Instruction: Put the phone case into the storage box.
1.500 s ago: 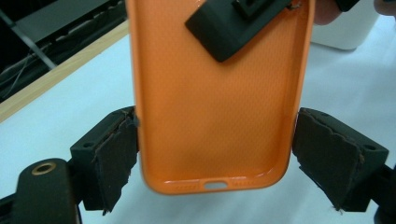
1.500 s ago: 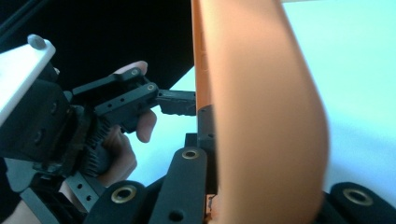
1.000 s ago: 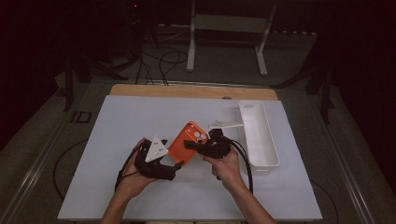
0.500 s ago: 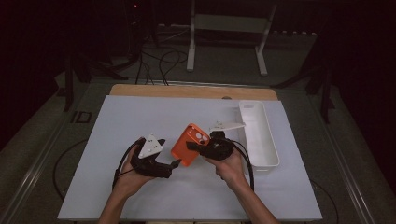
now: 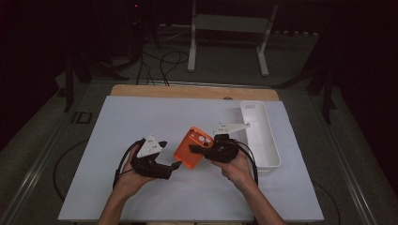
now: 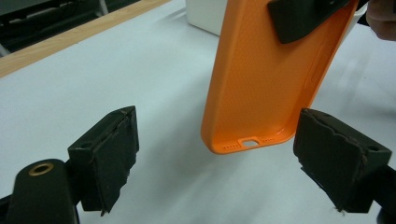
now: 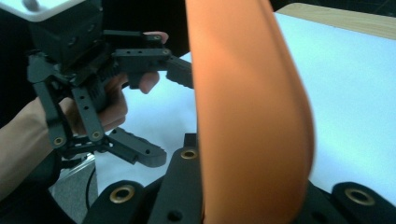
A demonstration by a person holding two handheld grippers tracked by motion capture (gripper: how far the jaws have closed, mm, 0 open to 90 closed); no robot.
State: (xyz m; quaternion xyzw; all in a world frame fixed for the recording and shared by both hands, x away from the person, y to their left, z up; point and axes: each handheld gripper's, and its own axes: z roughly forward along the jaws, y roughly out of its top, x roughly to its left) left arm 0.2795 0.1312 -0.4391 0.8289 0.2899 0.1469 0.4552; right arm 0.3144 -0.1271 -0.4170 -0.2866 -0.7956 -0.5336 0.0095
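A dim room surrounds one matte white table (image 5: 141, 122). Nearest, the left gripper (image 5: 172, 165) has its rough black jaws spread wide and released. One orange phone case (image 5: 193, 146), smooth, rounded, stippled inside, hangs tilted above the table, clenched in the right gripper (image 5: 193, 149). Beyond lies one long white tray (image 5: 261, 136), its contents indiscernible.

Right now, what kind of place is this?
Probably a lab data-collection bench: white table in a dark room, metal stand and cables behind, a person working an orange phone case with handheld tongs.
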